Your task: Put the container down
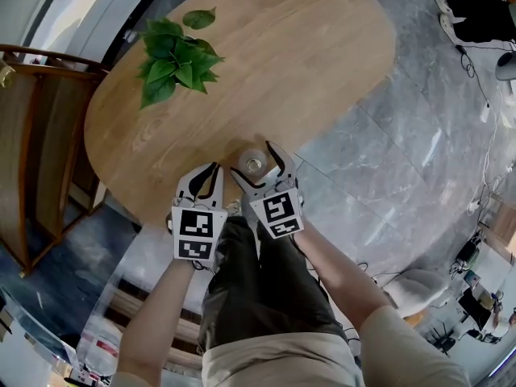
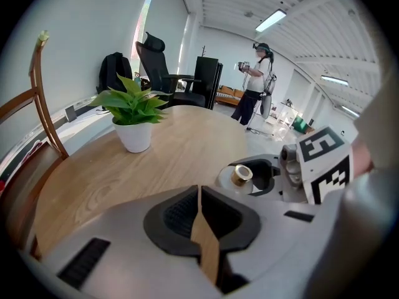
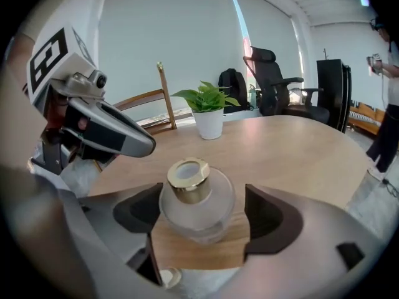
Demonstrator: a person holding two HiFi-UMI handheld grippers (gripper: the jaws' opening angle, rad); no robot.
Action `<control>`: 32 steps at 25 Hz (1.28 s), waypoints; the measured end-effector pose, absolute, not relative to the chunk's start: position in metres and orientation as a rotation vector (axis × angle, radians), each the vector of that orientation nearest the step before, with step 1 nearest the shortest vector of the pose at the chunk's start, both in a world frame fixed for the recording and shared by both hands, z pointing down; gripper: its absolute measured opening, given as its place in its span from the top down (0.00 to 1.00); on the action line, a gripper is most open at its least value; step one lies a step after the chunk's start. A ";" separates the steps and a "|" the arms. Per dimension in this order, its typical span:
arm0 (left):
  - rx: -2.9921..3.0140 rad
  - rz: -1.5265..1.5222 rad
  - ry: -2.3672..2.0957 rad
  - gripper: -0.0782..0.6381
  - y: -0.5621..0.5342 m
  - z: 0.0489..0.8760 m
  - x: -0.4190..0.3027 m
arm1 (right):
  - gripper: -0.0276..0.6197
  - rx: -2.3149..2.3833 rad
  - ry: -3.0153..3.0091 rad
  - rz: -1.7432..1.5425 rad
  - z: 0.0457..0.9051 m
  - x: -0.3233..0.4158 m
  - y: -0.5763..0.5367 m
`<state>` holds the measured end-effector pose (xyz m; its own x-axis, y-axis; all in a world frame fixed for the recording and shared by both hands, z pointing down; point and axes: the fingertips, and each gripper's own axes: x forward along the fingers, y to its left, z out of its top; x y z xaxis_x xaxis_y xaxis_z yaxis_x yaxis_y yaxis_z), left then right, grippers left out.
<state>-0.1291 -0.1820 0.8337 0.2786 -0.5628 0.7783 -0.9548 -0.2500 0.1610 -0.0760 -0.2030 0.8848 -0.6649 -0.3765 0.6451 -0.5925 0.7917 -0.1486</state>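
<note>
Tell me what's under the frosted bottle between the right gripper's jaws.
The wooden table, near its edge; the bottle appears to stand on it between the right gripper's parted jaws. Its base contact is hidden by its body.

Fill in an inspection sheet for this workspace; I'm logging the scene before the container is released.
Surface: light oval wooden table, no spills seen.
Job's things: round frosted glass bottle with a gold collar, upright, seemingly standing near the table's near edge.
Clutter: green leafy plant in a white pot, well apart from the bottle.
Grippers: right gripper open, jaws either side of the bottle, with a gap showing on one side; left gripper shut, nothing between its jaws.
Cables: thin cables on the floor at right, none on the table.
Surroundings: brown wooden chair at left; grey marble floor; black office chair; a person standing far off.
</note>
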 end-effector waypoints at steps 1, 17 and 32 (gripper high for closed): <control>1.911 0.791 -1.362 0.87 -0.180 0.829 -0.130 | 0.42 0.703 -2.355 0.486 0.882 -0.074 -0.200; 1.976 0.777 -1.436 0.87 -0.184 0.666 -0.139 | 0.42 0.707 -2.369 0.386 0.688 -0.049 -0.225; 2.234 0.816 -1.635 0.87 -0.184 0.465 -0.138 | 0.71 0.984 -2.519 0.338 0.453 -0.014 -0.238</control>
